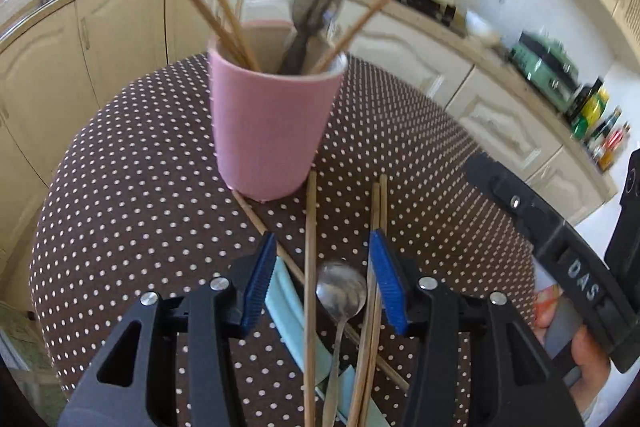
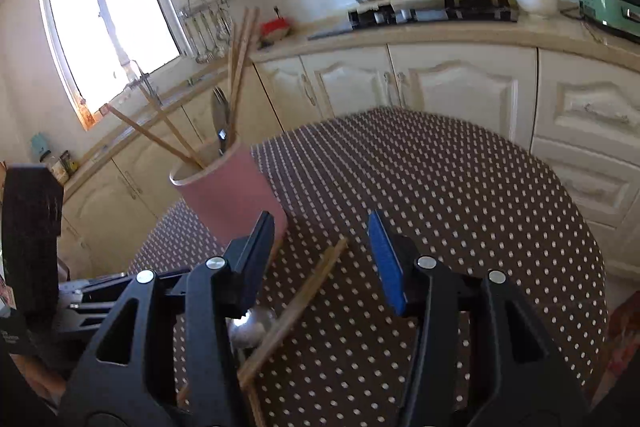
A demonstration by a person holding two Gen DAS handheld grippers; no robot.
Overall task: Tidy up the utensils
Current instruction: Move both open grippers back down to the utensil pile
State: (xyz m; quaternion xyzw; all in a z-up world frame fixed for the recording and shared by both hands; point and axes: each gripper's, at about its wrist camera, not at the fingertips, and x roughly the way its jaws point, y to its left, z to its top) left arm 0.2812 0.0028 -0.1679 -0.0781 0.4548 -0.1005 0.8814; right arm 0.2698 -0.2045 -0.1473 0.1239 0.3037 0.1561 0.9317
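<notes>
Spreading over a dotted tablecloth (image 1: 132,187) amid cream kitchen cabinets (image 2: 452,83): both grippers' jaws, empty.

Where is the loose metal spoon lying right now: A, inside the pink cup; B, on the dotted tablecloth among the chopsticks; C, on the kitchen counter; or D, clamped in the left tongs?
B: the spoon lies on the dotted tablecloth among loose chopsticks, below the open left tongs, outside the pink cup.
</notes>
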